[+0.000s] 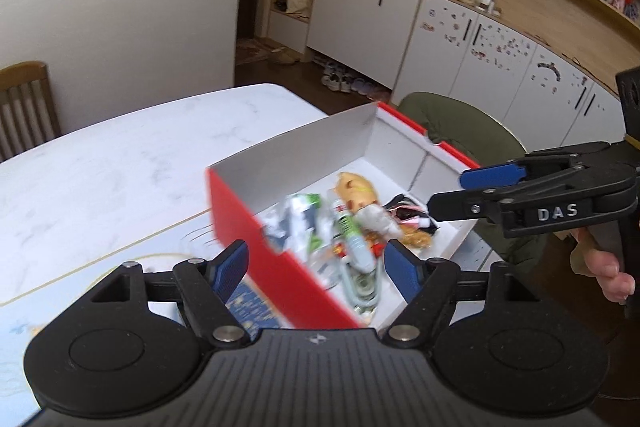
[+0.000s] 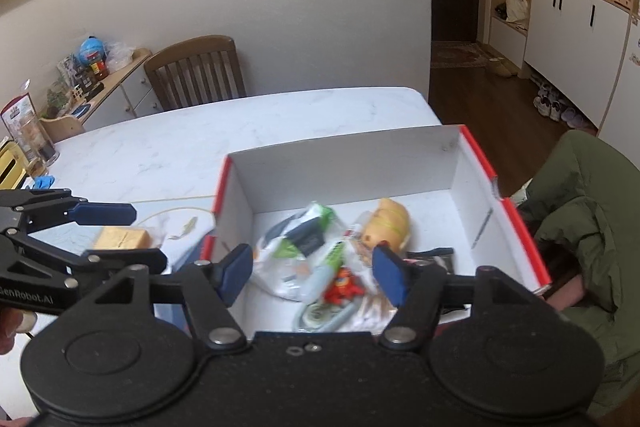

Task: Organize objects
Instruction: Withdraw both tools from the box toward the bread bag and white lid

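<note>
With both the left tool (image 1: 316, 267) and right tool (image 2: 312, 273) open and empty above the red-sided white cardboard box (image 2: 516, 223), fetch the tan block (image 2: 122, 239) beside the left tool next.

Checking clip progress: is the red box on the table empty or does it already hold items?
Holds items. The red box has a cluster of small packets and toys on its white floor, in both views.
</note>
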Available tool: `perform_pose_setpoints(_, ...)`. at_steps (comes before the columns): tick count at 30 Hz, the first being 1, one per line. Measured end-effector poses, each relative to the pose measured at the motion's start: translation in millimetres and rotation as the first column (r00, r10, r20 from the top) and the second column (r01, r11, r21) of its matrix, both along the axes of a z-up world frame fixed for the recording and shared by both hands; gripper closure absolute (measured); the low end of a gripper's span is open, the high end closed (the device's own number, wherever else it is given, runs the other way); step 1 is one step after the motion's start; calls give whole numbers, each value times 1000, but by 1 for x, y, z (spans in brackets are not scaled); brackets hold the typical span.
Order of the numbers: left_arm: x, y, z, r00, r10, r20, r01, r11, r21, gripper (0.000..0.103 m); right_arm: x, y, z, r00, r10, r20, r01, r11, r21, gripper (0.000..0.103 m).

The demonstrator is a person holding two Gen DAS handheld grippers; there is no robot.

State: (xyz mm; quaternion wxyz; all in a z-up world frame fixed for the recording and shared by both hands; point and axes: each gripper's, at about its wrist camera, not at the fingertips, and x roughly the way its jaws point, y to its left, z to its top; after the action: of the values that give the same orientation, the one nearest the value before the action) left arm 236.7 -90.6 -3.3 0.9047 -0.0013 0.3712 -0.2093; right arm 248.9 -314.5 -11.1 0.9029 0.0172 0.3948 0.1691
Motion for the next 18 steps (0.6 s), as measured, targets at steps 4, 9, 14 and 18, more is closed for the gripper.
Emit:
perform_pose_setpoints(4, -10, 34, -1, 999, 42, -12, -42, 999, -17, 26, -5, 22, 0, 1000, 5, -4, -5, 1000, -2, 32)
perform_pose_setpoints(9, -22, 79, -3, 996, 86, -2, -86, 996, -12, 21, -15, 52, -1, 1000, 24, -14, -24, 1000, 4, 24)
perform_pose_setpoints(14, -31, 116, -11, 996, 92, -13, -92, 996, 1, 17, -23, 86, -3, 998, 58, -27, -58, 998, -1, 18)
perform_pose_setpoints(18, -38, 142, -22, 996, 82, -38, -82, 997, -5, 11, -31, 112, -7, 995, 89, -38, -90, 996, -11, 12)
